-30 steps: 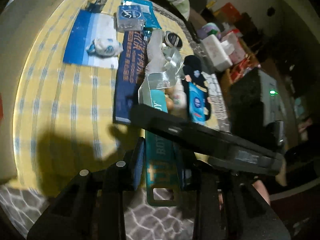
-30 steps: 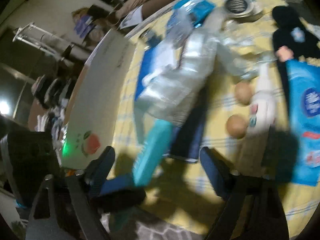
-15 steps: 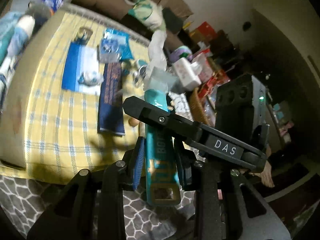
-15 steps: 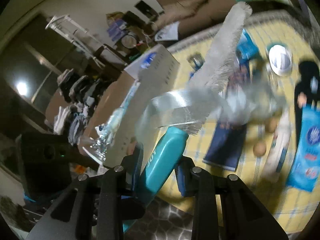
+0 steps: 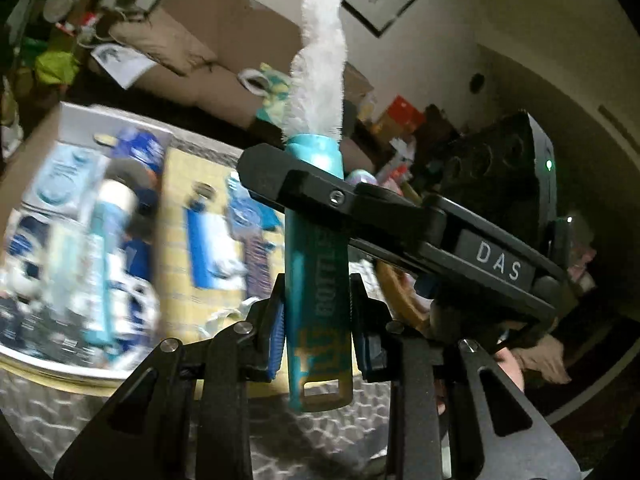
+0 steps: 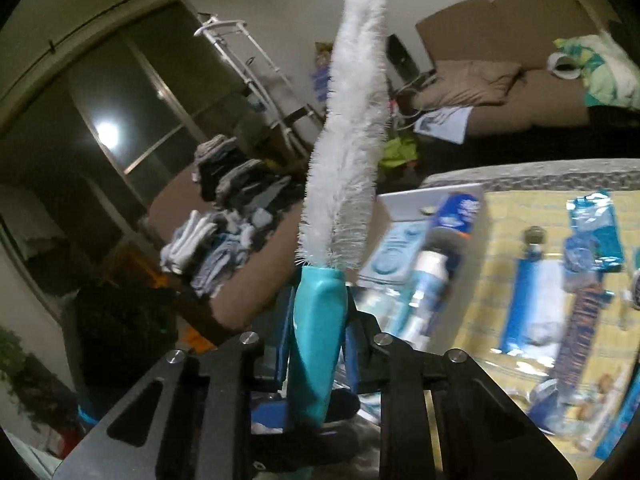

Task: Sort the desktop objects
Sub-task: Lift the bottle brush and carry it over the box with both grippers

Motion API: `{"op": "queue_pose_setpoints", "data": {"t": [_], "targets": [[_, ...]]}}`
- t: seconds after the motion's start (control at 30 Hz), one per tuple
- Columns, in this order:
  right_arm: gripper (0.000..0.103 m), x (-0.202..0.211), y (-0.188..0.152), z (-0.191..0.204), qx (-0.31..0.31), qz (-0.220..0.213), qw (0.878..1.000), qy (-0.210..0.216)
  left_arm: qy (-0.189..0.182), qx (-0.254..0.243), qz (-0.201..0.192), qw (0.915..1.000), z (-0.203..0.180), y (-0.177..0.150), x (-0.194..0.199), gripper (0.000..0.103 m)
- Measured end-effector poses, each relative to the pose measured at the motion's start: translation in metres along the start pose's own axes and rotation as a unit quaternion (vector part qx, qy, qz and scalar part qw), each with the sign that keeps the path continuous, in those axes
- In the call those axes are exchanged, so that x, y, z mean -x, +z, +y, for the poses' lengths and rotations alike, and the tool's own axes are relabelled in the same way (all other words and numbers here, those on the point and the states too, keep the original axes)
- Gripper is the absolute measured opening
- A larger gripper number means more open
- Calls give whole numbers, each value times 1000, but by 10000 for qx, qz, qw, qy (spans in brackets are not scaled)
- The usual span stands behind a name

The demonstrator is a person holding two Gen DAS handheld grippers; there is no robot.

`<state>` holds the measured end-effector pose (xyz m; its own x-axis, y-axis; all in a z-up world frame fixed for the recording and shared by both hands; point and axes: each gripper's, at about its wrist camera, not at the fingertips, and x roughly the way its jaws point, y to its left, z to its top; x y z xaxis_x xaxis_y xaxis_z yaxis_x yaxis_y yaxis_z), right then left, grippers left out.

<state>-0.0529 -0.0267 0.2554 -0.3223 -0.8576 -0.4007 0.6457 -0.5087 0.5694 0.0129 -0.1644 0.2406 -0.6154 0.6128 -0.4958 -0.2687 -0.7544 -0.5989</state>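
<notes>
While both tongs grip the same bottle brush (image 5: 316, 280), the step in hand reads as carrying it off the cluttered tabletop toward wherever it is to be filed. The left gripper (image 5: 318, 340) is closed on the lower part of the teal handle, its blue pads pressed to either side, with the hang-hole end of the handle poking out below the fingertips. The right gripper (image 6: 316, 340) is likewise clamped on the handle further up, just under the white bristles (image 6: 348, 140), which stand up and away ahead of both sets of fingers. Seen from the left wrist, the right tool crosses over the handle from the right.

Off to the left of the left tongs and below them sits an open white box (image 5: 72, 216) already holding toiletries; to the right of that lies the yellow checked cloth (image 6: 500, 240) with unsorted items. That box looks like the destination, though motion blur makes its contents hard to read.

Next, I judge one gripper should let go so the other can tilt the brush down and lay it lengthwise in the box
</notes>
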Motion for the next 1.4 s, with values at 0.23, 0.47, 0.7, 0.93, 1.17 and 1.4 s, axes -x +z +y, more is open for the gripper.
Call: {"op": "queue_pose_setpoints", "data": {"t": [0.23,0.47,0.7,0.93,1.17,1.4], "targets": [[22,-97,13,14,-179,557,9982,102,527,400,55,9978,81,18,30,26],[22,-174,-14,-11,-523,1067,9929,-71,947,662,491,9921,150,0,8,26],[25,-213,-40,-60,-857,1484,9837,-542,1263,761,827,9856,181,-12,-26,27],[30,-228,-48,-73,-748,1777,9786,-718,1446,749,919,9824,192,-22,-39,27],[33,-231,-47,-73,-522,1840,9769,-948,1524,806,863,9812,186,-25,-33,40],[46,-217,-50,-73,-483,1889,9739,-1166,1895,353,761,9783,166,-12,-27,50]]}}
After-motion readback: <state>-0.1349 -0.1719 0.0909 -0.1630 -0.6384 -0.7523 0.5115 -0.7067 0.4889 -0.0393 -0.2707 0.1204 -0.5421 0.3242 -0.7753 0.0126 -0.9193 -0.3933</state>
